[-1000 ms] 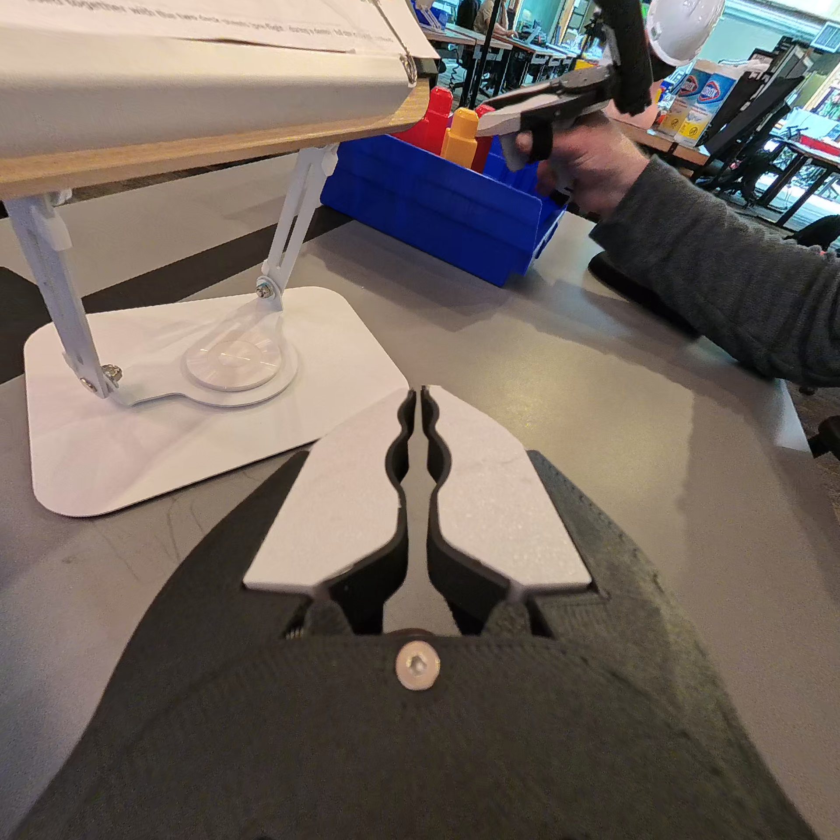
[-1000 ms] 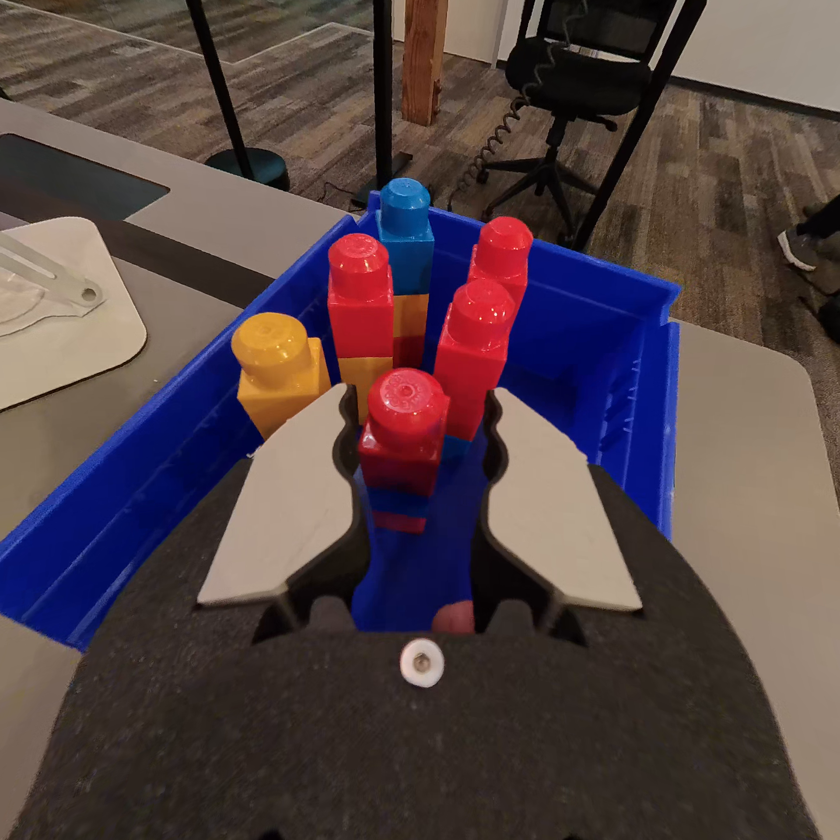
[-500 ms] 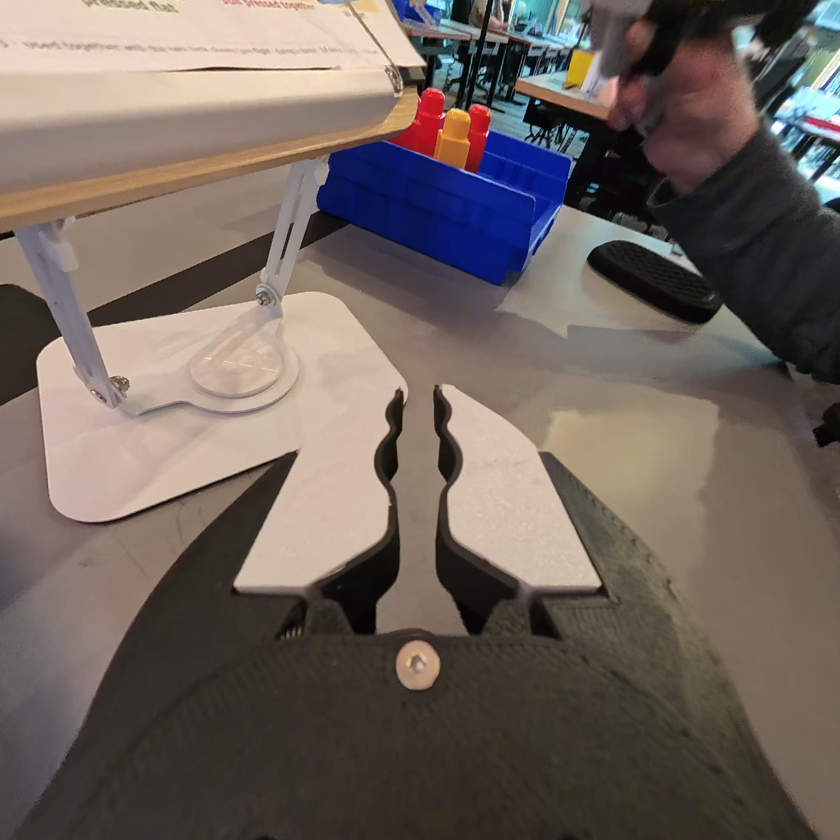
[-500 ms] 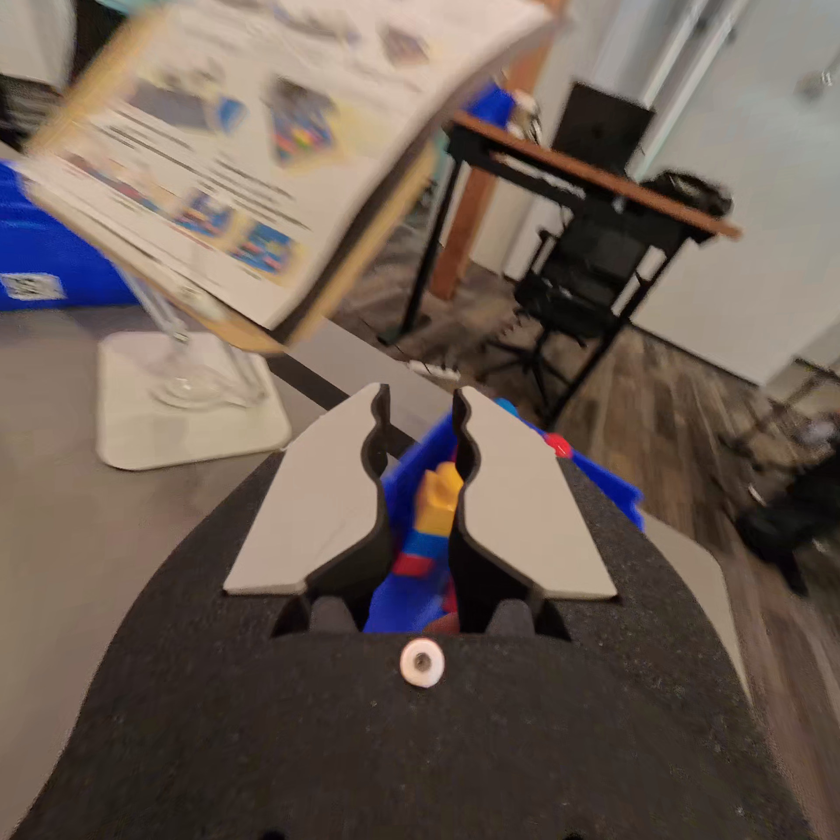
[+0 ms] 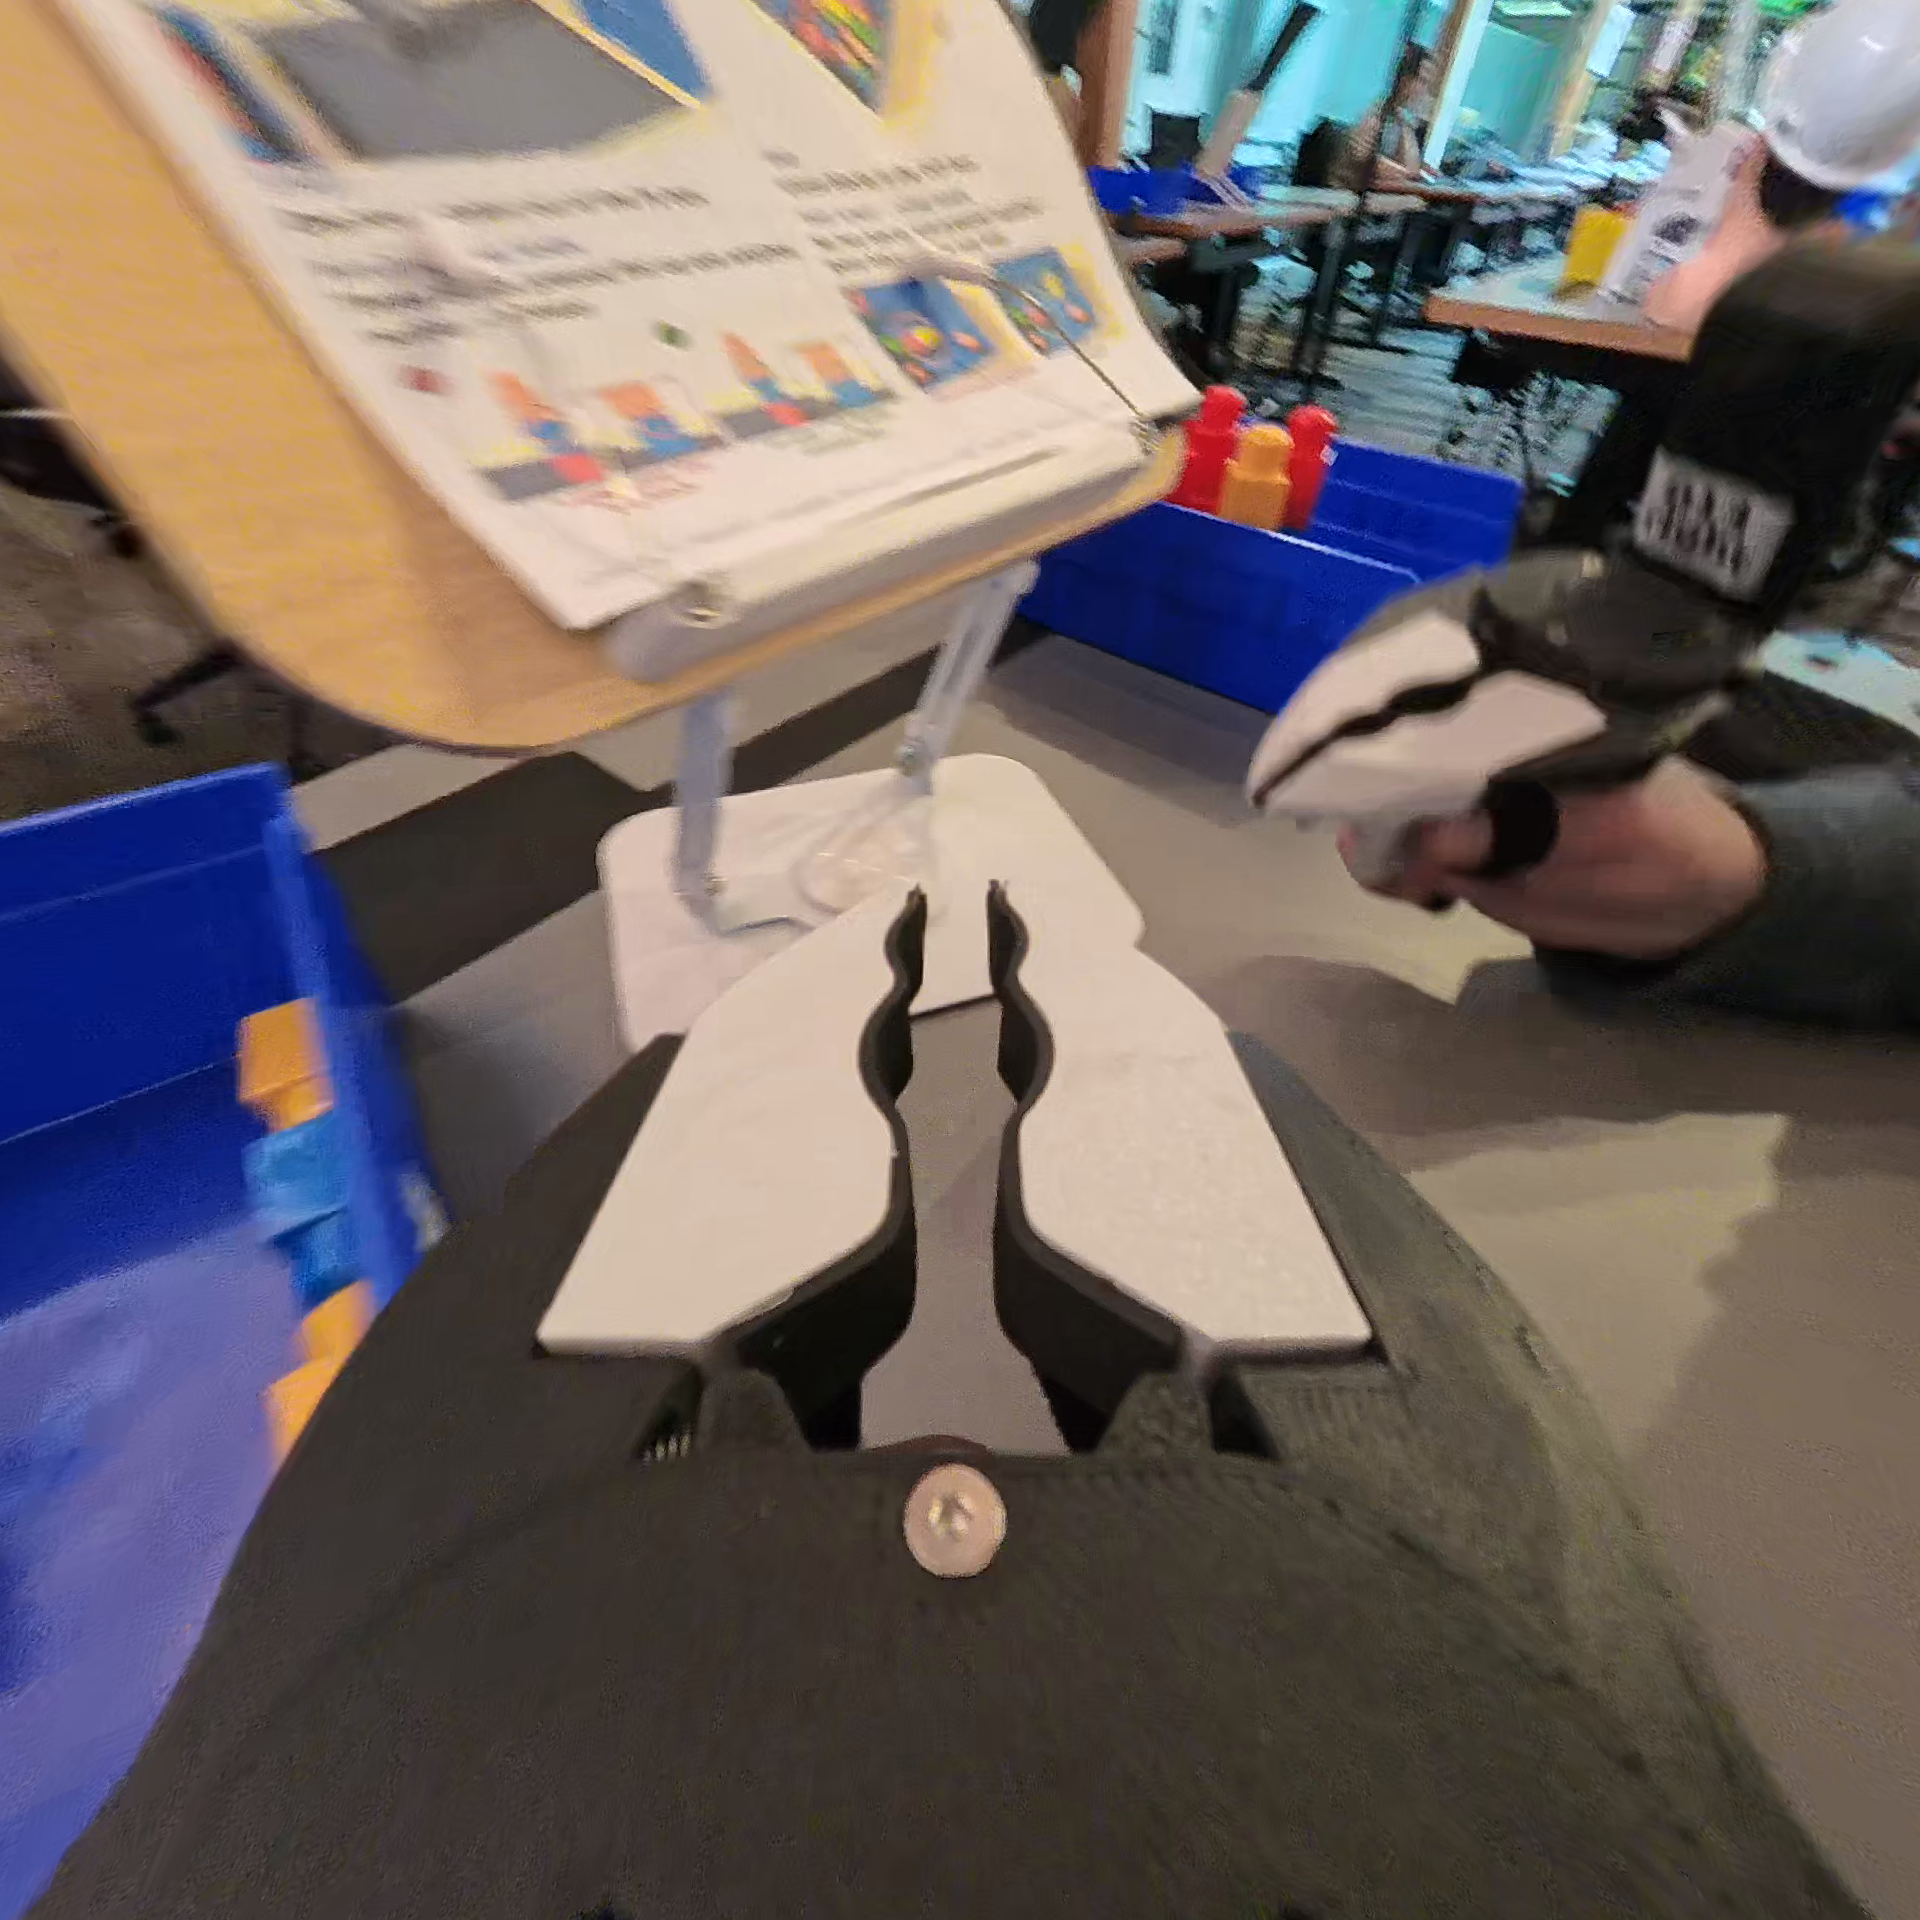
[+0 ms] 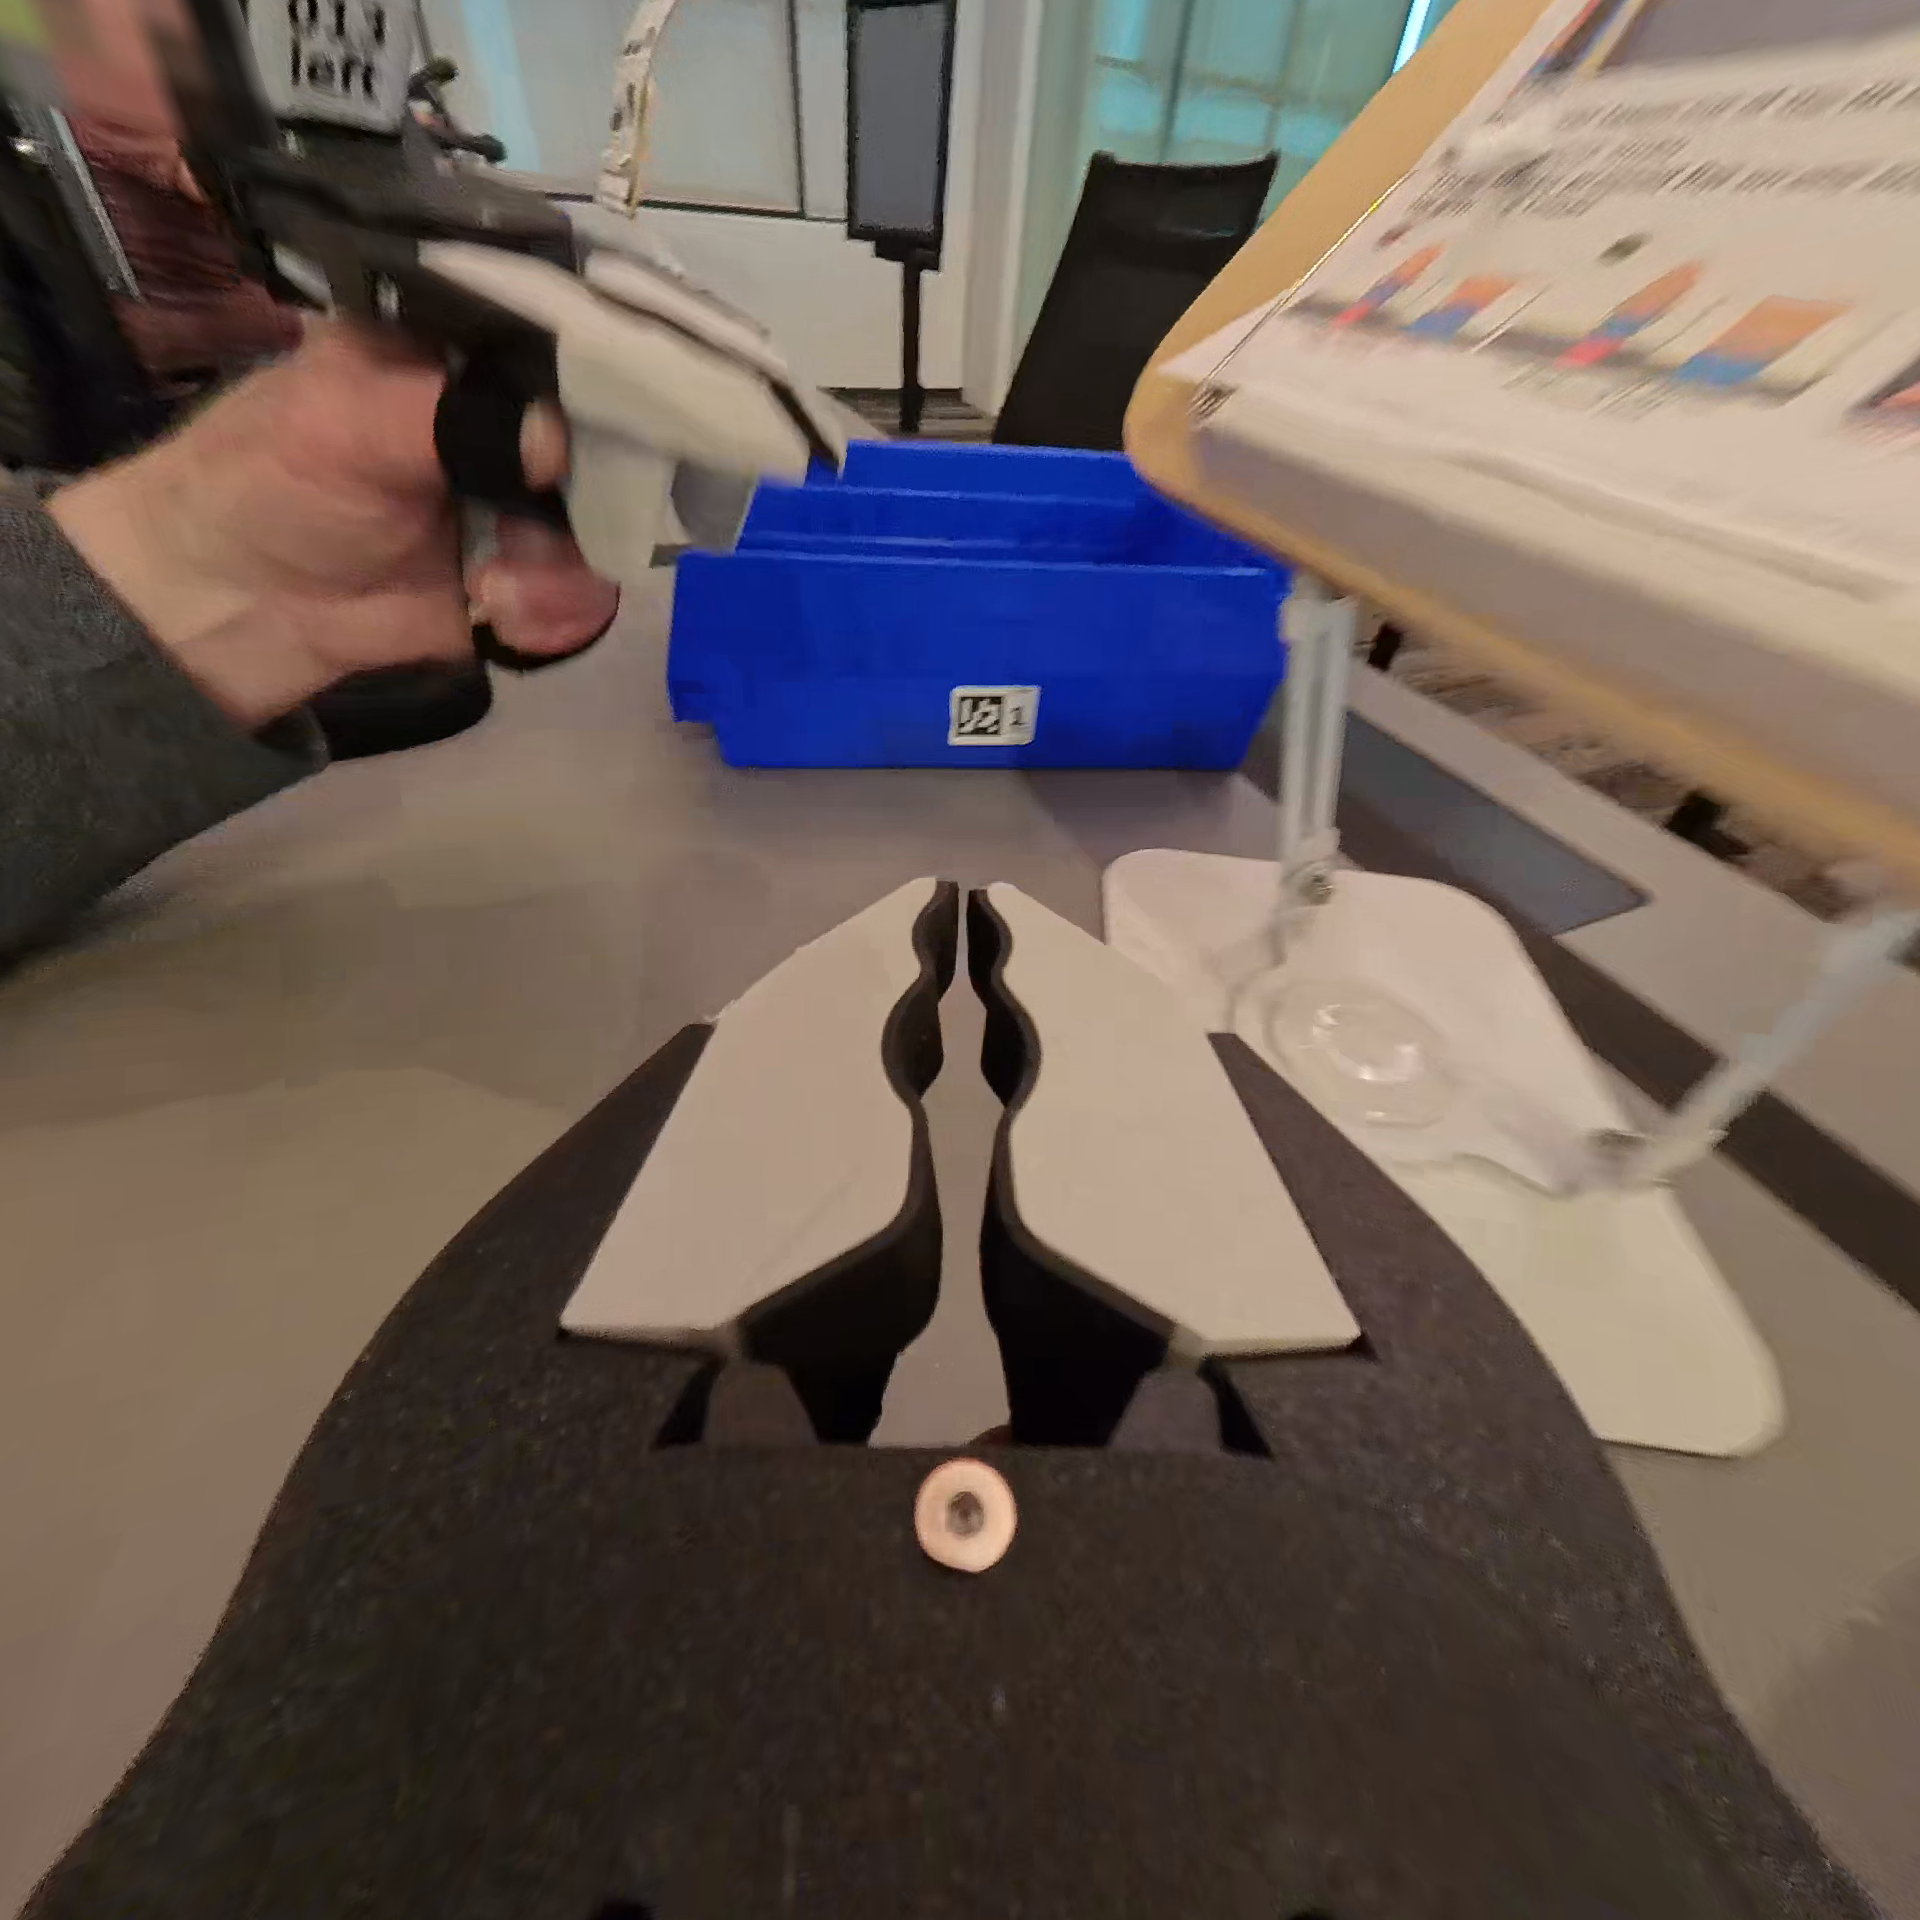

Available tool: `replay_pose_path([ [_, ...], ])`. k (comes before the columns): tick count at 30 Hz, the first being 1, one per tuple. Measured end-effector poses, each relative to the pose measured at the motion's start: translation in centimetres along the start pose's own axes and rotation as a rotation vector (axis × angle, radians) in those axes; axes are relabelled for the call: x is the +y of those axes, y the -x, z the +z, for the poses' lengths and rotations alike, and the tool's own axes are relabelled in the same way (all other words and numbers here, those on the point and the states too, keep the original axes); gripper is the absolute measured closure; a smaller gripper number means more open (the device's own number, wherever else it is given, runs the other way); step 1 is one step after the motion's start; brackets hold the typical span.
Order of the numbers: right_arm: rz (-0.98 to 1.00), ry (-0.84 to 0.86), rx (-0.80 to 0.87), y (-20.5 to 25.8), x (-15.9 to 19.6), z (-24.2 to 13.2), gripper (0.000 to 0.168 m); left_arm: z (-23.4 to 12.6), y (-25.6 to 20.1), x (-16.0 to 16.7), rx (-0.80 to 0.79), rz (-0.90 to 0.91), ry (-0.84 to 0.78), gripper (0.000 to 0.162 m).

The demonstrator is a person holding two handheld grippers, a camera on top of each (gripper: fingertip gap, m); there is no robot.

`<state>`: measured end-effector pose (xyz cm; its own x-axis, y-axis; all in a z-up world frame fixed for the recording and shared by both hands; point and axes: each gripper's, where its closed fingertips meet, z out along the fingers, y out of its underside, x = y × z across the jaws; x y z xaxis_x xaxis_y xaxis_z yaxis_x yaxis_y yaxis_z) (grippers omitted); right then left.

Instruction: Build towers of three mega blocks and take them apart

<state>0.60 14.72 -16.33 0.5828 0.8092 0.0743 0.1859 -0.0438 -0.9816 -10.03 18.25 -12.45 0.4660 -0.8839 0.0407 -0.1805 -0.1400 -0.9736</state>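
Red and orange mega block towers [image 5: 1257, 468] stand in a blue bin [image 5: 1226, 603] at the far side of the grey table. A second blue bin [image 5: 135, 987] at the left holds orange and blue blocks [image 5: 291, 1143]; it also shows in the right wrist view [image 6: 966, 623]. My left gripper [image 5: 951, 894] is empty, with its jaws nearly together, above the table by the stand's base. My right gripper [image 6: 953, 891] is shut and empty, low over the table. Each gripper shows in the other's view, the right [image 5: 1278, 769] and the left [image 6: 810, 436], held in hands.
A wooden document stand with instruction sheets [image 5: 623, 364] overhangs the table on a white base [image 5: 1039, 821]; it also shows in the right wrist view [image 6: 1507, 1195]. A black pad [image 6: 405, 707] lies under the left hand [image 6: 291, 520]. Chairs and desks stand beyond.
My right gripper left the bin of towers, shut empty and swung down over the table towards the other bin. My left gripper lifted and turned left; its jaws parted slightly.
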Motion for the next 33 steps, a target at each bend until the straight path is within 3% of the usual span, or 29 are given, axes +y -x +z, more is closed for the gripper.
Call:
replay_pose_path([
  [6,-0.046,0.08,-0.048,2.0,3.6,1.9,0.166,-7.9,8.4,-0.4,-0.298,-0.06,-0.039,0.15],
  [10,-0.044,0.087,-0.054,1.8,3.8,2.0,0.165,-10.7,13.1,2.2,-0.457,-0.051,0.121,0.144],
  [17,-0.062,0.106,-0.049,2.0,4.1,2.2,0.164,-7.7,14.8,7.8,-0.549,-0.124,0.275,0.138],
  [27,-0.092,0.128,-0.02,2.0,4.5,2.4,0.163,-6.4,15.5,8.8,-0.652,-0.153,0.298,0.127],
  [33,-0.126,0.16,-0.003,2.1,4.9,2.7,0.163,-3.1,14.8,8.8,-0.64,-0.169,0.305,0.114],
])
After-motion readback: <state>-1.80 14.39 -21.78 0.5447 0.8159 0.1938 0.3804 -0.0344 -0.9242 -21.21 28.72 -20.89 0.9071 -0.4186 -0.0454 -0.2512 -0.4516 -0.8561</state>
